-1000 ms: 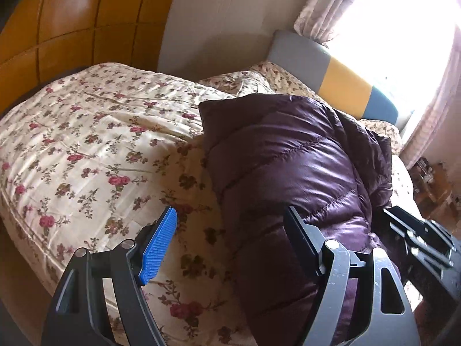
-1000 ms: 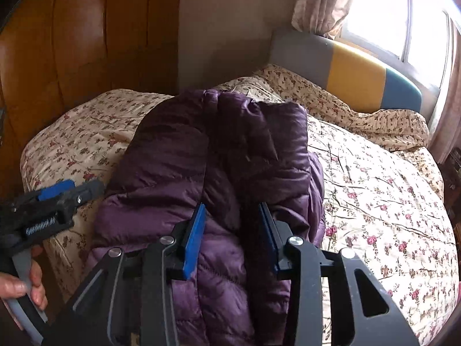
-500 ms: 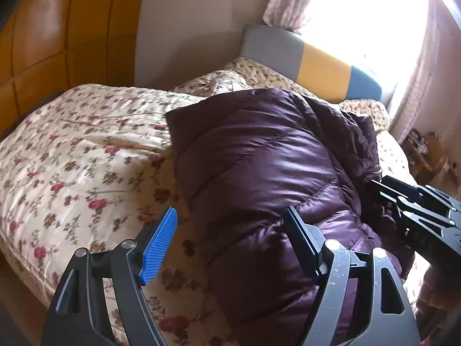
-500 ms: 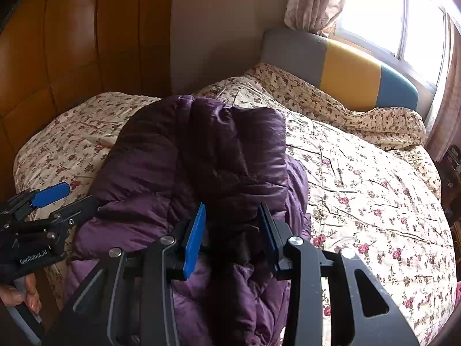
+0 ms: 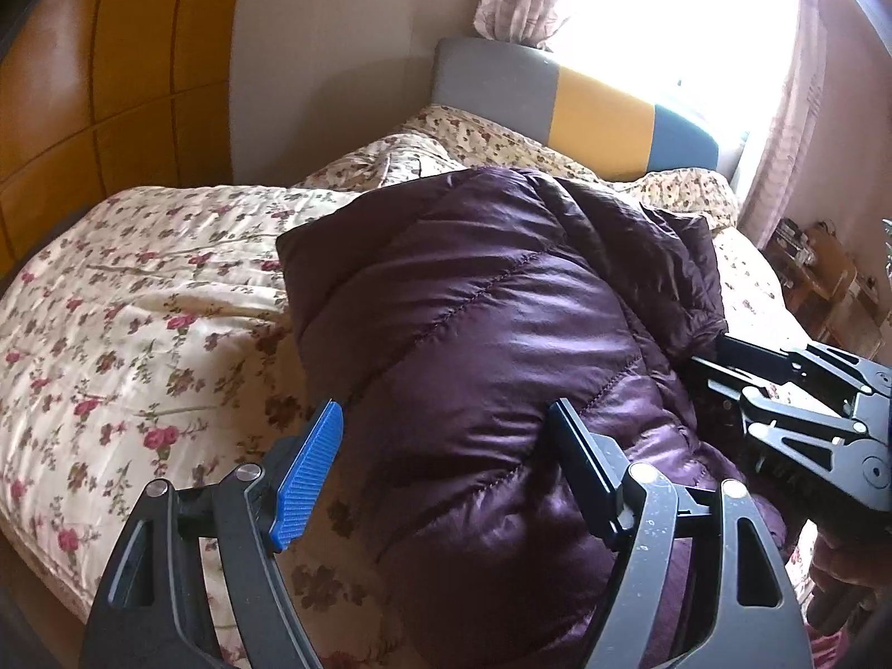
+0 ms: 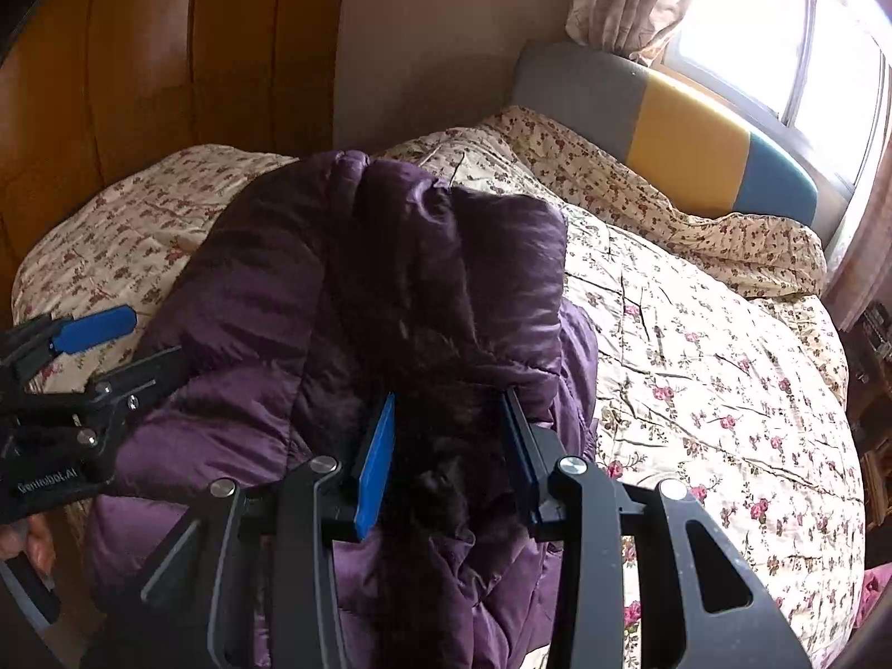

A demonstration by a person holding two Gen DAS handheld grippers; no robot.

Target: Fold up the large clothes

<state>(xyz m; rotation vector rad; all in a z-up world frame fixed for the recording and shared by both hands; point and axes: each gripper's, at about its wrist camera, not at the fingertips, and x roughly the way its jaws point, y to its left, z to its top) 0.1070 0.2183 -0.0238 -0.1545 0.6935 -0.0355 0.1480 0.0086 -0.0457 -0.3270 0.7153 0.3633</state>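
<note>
From the left wrist view, one purple down jacket (image 5: 502,345) lies on the bed (image 5: 139,306), filling the middle of the frame from the centre down to the lower edge. The left gripper (image 5: 446,474) sits at the bottom, its two fingers spread wide: the blue-padded one is over the floral quilt to the left of the jacket, the dark one is over the jacket's shiny quilted panel. Nothing is pinched between them, so it is released. At the right edge, the right gripper (image 5: 725,373) reaches in toward the jacket's dark far side; its grip cannot be told from here. One headboard (image 5: 585,106) with three colour blocks, grey, yellow and blue, stands in the upper middle under one bright window (image 5: 697,17).

From the right wrist view, the same jacket (image 6: 345,301) runs from the upper centre to the bottom, left of the middle. The right gripper (image 6: 449,440), at the bottom centre, is clenched on a dark bunched fold of the jacket, with fabric packed between both fingers. The left gripper (image 6: 128,343) shows at the left edge, its two fingers apart, beside the jacket's edge. A hand (image 6: 33,546) holds its handle in the lower left corner.
</note>
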